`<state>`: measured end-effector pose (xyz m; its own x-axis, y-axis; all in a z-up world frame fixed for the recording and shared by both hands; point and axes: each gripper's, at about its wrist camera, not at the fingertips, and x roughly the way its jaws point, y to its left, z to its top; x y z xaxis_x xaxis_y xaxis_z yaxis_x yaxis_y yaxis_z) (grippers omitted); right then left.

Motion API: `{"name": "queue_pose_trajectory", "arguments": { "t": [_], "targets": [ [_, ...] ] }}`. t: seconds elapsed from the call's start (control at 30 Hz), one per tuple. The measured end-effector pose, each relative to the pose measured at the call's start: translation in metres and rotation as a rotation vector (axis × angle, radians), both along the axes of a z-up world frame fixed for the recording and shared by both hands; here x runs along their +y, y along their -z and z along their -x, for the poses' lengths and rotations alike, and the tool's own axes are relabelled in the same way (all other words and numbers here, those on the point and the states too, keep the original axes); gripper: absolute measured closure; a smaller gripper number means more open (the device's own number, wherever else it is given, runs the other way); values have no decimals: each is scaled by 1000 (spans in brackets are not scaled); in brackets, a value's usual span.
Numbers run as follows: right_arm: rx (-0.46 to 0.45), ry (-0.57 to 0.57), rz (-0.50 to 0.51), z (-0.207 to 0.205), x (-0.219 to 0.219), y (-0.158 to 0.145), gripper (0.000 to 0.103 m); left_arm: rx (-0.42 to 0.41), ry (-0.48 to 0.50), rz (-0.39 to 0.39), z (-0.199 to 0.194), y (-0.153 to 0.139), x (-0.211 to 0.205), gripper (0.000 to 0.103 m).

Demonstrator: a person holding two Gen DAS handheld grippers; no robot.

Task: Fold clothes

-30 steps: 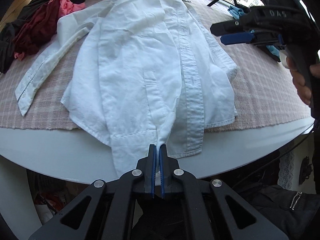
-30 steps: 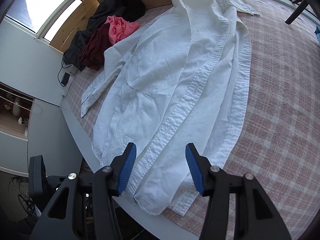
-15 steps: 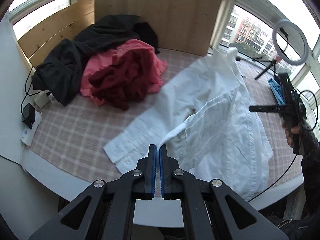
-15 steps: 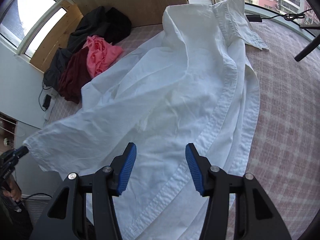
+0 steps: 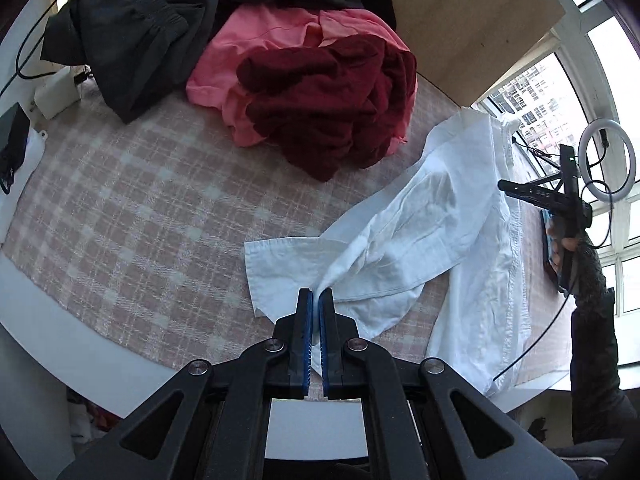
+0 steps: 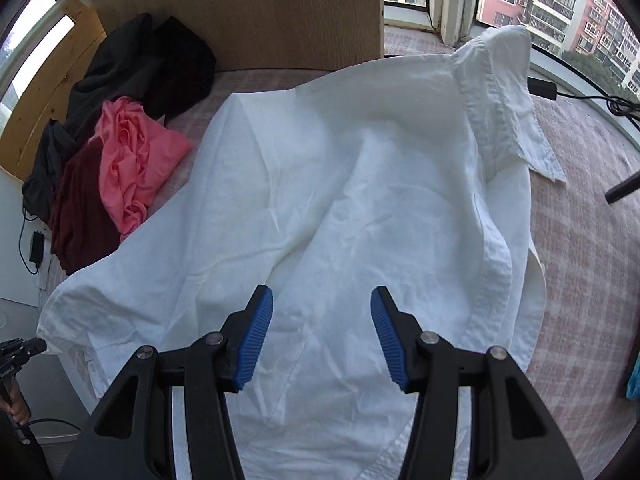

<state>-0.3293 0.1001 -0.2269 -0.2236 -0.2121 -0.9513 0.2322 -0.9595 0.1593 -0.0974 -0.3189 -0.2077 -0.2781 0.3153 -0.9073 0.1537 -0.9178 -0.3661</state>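
Note:
A white shirt (image 5: 440, 220) lies on the pink checked cloth (image 5: 140, 208), stretched out toward the left. My left gripper (image 5: 316, 296) is shut on an edge of it, beside a flat cuff (image 5: 276, 260). In the right wrist view the shirt (image 6: 360, 160) fills the middle, its collar (image 6: 500, 92) at the far right. Above the fabric my right gripper (image 6: 322, 312) hangs open, nothing between its blue pads. The left gripper (image 6: 24, 350) shows at the far left, holding the pulled-out corner. From the left wrist view, the right gripper (image 5: 505, 186) is side-on beyond the shirt.
A heap of clothes sits at the back: dark red (image 5: 332, 112), pink (image 5: 272, 40) and black (image 5: 160, 20). A wooden board (image 6: 260, 12) stands behind it. Chargers and cables (image 5: 56, 92) lie at the left edge, a ring light (image 5: 608, 156) at the right, an adapter (image 6: 540, 88) by the collar.
My left gripper has swung far to the left with the shirt edge in it, drawing the fabric out over the checked cloth. My right gripper has moved up the shirt toward the collar, still open.

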Motion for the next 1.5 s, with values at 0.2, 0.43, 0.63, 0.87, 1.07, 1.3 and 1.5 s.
{"name": "queue_pose_trajectory", "arguments": {
  "t": [0.2, 0.43, 0.63, 0.87, 1.07, 1.3, 1.5],
  "targets": [
    [-36, 32, 7, 4, 16, -5, 52, -41, 113, 180, 14, 19, 12, 88],
    [54, 119, 242, -88, 100, -90, 52, -5, 170, 278, -1, 4, 25, 73],
    [80, 152, 416, -165, 169, -125, 52, -22, 162, 342, -36, -5, 28, 71],
    [13, 77, 188, -203, 200, -81, 52, 54, 326, 239, -73, -13, 148, 67],
    [-111, -71, 194, -237, 180, 7, 52, 75, 598, 136, -104, 11, 295, 66],
    [-29, -242, 135, -272, 152, 33, 52, 60, 661, 199, -113, 20, 341, 66],
    [100, -385, 107, -284, 128, 32, 57, 24, 450, 250, -77, 21, 273, 62]
  ]
}}
